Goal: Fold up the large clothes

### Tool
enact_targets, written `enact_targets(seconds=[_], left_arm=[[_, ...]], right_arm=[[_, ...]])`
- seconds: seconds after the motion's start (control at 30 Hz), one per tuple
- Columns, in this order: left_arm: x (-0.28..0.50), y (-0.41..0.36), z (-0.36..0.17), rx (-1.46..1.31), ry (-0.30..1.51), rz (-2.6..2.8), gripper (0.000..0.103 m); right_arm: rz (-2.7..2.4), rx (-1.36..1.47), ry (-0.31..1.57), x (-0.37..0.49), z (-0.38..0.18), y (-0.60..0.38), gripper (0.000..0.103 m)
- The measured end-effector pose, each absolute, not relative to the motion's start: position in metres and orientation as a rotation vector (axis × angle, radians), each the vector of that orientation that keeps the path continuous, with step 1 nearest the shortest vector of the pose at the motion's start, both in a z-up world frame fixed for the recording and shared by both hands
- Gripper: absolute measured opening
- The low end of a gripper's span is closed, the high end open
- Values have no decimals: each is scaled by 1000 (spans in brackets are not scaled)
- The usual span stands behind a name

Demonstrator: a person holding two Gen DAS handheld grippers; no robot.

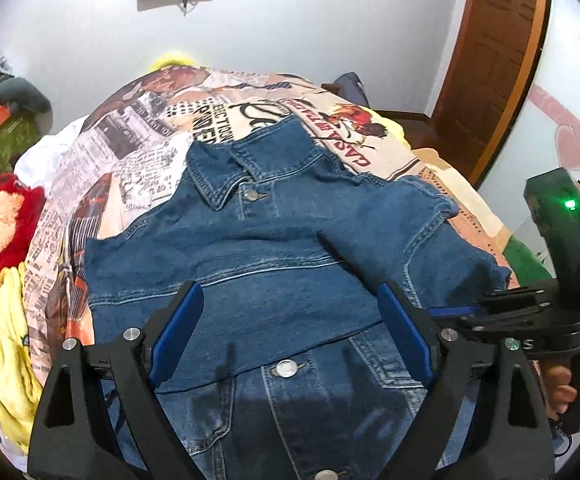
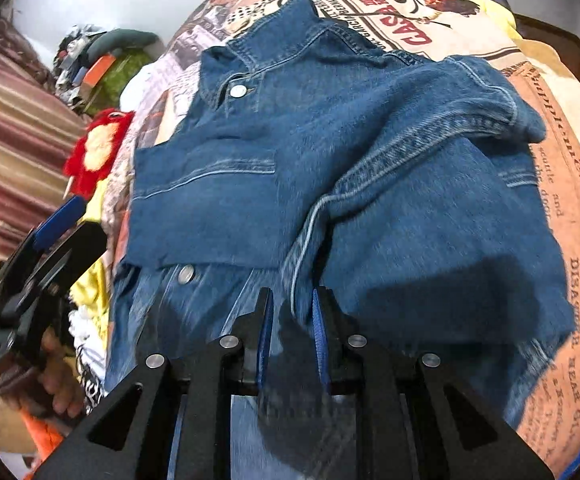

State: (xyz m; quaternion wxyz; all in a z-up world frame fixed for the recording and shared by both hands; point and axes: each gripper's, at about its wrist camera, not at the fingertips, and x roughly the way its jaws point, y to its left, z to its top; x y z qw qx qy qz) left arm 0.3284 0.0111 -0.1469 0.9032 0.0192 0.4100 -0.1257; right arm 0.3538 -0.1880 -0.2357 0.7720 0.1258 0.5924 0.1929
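A blue denim jacket with silver metal buttons (image 1: 273, 248) lies front-up on the bed, spread over a newspaper-print bedspread in cream, orange and black (image 1: 137, 152), its collar toward the far end near the white wall (image 1: 310, 32) and its hem toward the near edge. Both sleeves are folded in across the chest: one lies flat over the left half, its raw cuff edge just above a button, and the other crosses from the right shoulder down toward the middle. The left gripper (image 1: 290, 320) hangs over the lower middle of the jacket with its blue-padded jaws spread wide, nothing between them and the cloth lying untouched beneath. The right gripper (image 2: 292, 320) is low over the jacket near the end of the right-hand sleeve (image 2: 374, 184); its jaws are drawn close together with only a narrow gap, and a fold of denim sits right at their tips, though the blur there keeps me from saying whether they pinch it. From the left side you can see the right gripper's black body with a green light, and fingers of the person's hand (image 1: 560, 390) wrapped round its handle. A red and peach plush toy (image 1: 3, 224) sits off the left edge of the bed, yellow cloth (image 1: 7, 364) heaped below it, and a brown wooden door (image 1: 494, 60) stands at the far right.
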Motion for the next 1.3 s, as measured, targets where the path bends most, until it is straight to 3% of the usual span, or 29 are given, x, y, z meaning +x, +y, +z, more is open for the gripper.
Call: enact_targets(seconds=[0.4,0.67,0.77,0.87,0.93,1.03,1.2,1.3], left_arm=[[368,-68,-141,154,868,-363,89],[415,-136,-181,174,1017,-468,89],[428,-157,-201,251,1042,-443,69],[431,-164,-213,281,1046,-456,62],[429,-167,-216,296,1033,-472,51],[423,-172,-216,348,999,-473,42],[421,-163,-199,377,944,-437,9],[427,-144,-180,340,909,-405,8]], right_arm=[[249,209,1014,348,-164,-283,16],[155,246,1067,359,-198,-336,16],[159,273,1115,364,-221,-339,16],[173,282,1162,367,-244,-334,16],[179,281,1177,369,-255,-329,16],[185,284,1200,371,-267,-323,16],[181,252,1197,371,-271,-315,16],[176,237,1200,371,-271,-312,16]])
